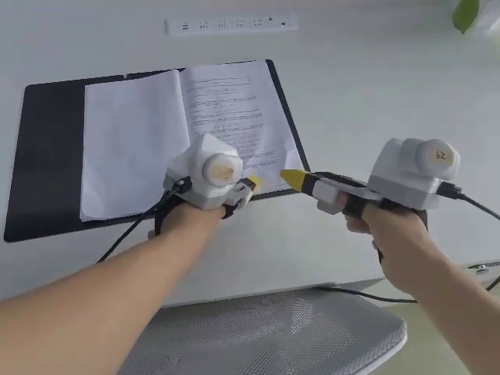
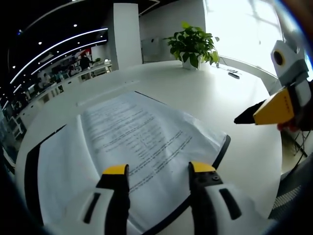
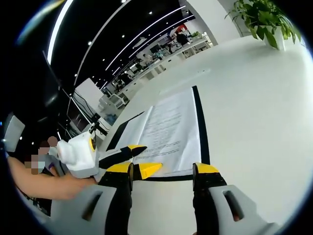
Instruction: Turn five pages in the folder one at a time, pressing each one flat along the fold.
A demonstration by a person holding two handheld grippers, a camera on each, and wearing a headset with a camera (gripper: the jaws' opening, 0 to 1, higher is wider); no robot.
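- The black flat folder (image 1: 47,156) lies open on the white bench (image 1: 375,94), its near edge close to the bench's front edge.
- A blank white page (image 1: 133,141) covers the folder's left half, and a white page of printed text (image 1: 234,117) covers the right half. The two meet at the fold in the middle.
- The printed page bows slightly upward in the left gripper view.
- The left white gripper with yellow-tipped jaws (image 1: 248,187) is over the near right part of the printed page. Its jaws stand apart with nothing between them, and I cannot tell whether they touch the paper.
- The right white gripper with yellow-tipped jaws (image 1: 293,178) is held over bare bench just off the folder's near right corner, pointing toward the left gripper. Its jaws are spread and empty.
- The two sets of tips are near each other but apart.
- A white power strip (image 1: 230,24) lies at the far side of the bench, beyond the folder.
- A green potted plant (image 2: 191,46) stands far back on the bench.
- A grey mesh chair seat (image 1: 273,328) sits below the bench's front edge.
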